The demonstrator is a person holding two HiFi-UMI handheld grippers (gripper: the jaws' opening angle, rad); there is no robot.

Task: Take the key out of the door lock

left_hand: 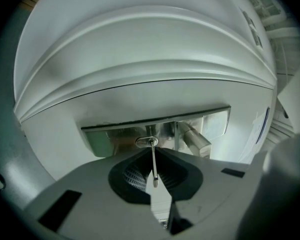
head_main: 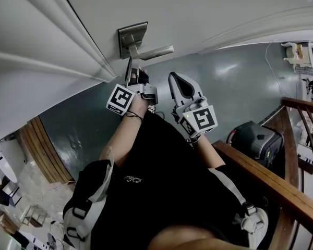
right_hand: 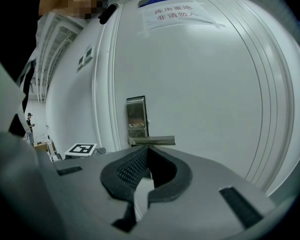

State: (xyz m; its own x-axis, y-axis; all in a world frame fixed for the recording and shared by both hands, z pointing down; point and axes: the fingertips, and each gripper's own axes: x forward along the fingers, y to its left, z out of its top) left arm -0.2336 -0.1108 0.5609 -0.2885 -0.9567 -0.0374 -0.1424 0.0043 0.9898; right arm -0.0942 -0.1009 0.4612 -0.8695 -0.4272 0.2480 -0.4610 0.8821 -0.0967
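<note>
Fingers point(left_hand: 134, 176) at door point(left_hand: 140, 49); floor point(head_main: 240, 82) perhaps grey

Soft, even indoor light fell from above, cool in tone. The white door point(right_hand: 205, 94) was bright, its mouldings throwing only faint shadows. The lock plate point(left_hand: 115, 136) gave dull reflections, and the key point(left_hand: 153, 161) showed sharp with a small glint. Both gripper views bowed heavily, with dark vignetted corners and a soft nearest foreground. The floor point(head_main: 240, 82) was dimmer.
</note>
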